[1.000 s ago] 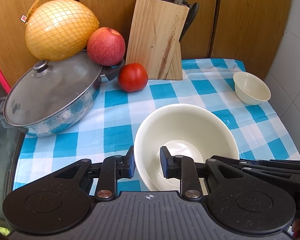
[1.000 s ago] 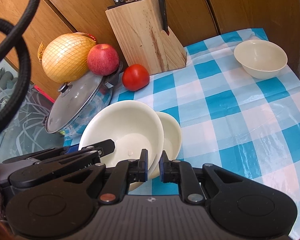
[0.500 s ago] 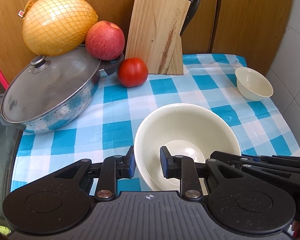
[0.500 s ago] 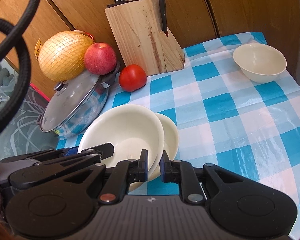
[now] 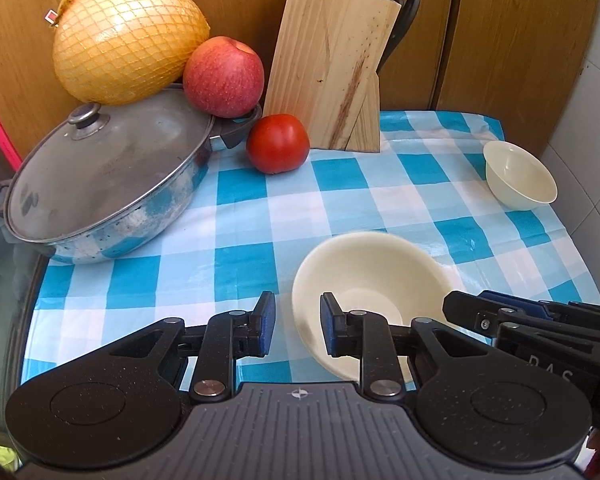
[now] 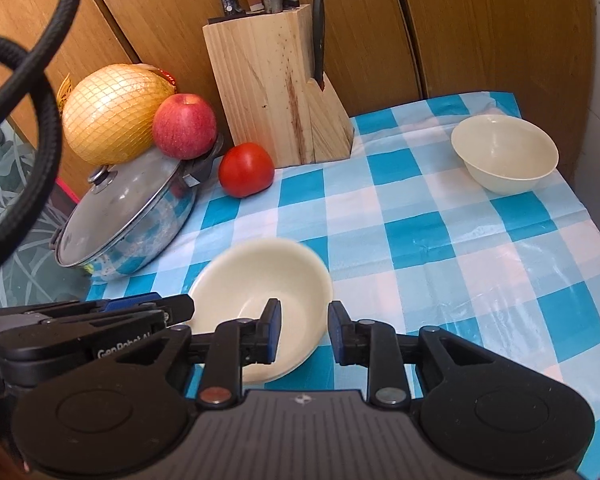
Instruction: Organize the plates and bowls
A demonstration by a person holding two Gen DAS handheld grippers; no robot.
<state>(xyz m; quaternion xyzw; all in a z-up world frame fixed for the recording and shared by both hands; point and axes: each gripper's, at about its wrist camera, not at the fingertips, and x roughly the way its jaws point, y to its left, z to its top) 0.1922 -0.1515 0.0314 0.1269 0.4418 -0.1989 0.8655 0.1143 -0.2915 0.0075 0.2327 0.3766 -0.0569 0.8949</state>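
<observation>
A cream bowl [image 5: 380,272] [image 6: 260,276] lies low over the blue-checked cloth [image 5: 340,200], its far rim blurred. My left gripper [image 5: 298,326] straddles its near-left rim at a narrow gap, with a strip of cloth showing between the left pad and the rim. My right gripper [image 6: 304,328] straddles the near-right rim. Its jaws are opening, one pad inside the bowl and one outside, neither pressing. Whether a second bowl sits under this one I cannot tell. A smaller cream bowl [image 5: 516,172] [image 6: 504,152] stands alone at the far right.
At the back left a lidded steel pot [image 5: 100,184] carries a netted pomelo [image 5: 128,40] and an apple [image 5: 224,76]. A tomato [image 5: 278,144] and a wooden knife block [image 5: 332,68] stand by the wooden wall. The cloth ends at the right edge [image 6: 596,240].
Earlier each gripper held a bowl, the large one overlapping a smaller one. Now only one bowl shows, lower and smaller in view. The right jaws have widened.
</observation>
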